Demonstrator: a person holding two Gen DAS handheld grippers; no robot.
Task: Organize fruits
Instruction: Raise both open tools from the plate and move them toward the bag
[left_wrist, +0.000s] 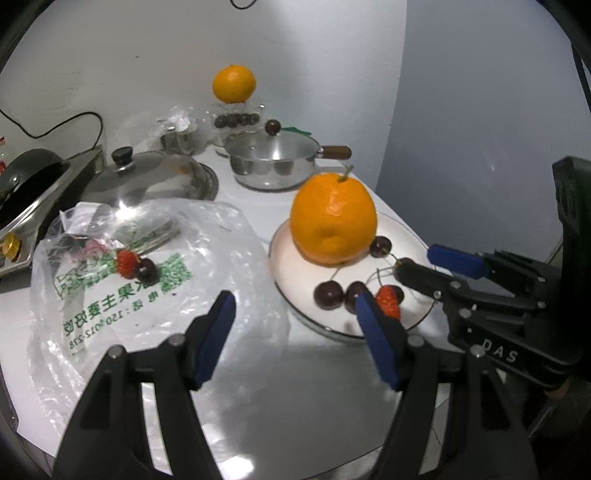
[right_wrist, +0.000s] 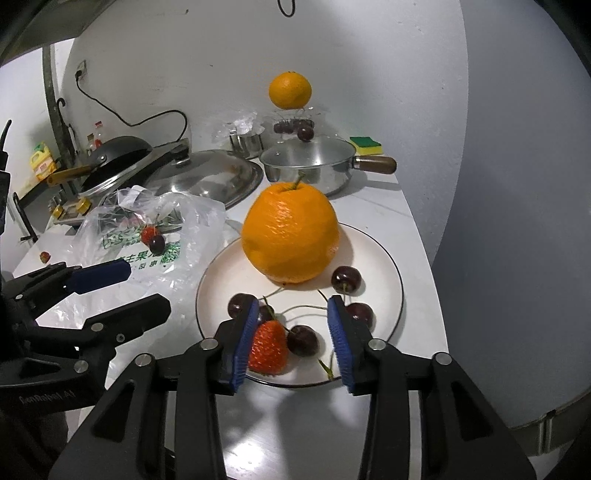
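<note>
Strawberry (right_wrist: 268, 347) beside right gripper (right_wrist: 295, 345) left pad, perhaps touching; both grippers wide.

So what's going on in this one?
A person with two hand-held tools is sorting fruit. A white plate holds a large orange, several cherries and a strawberry. The right tool hovers open over the plate's near edge, holding nothing. The left tool is open beside a plastic bag containing another strawberry and cherry.

Light: dim, cool, from above
Glare: bright spot on pot lid (left_wrist: 147, 184)
Shadows: soft, under orange (right_wrist: 290, 234)
Edges: fisheye bending, dark corners
Focus: near tool fingers slightly soft
</note>
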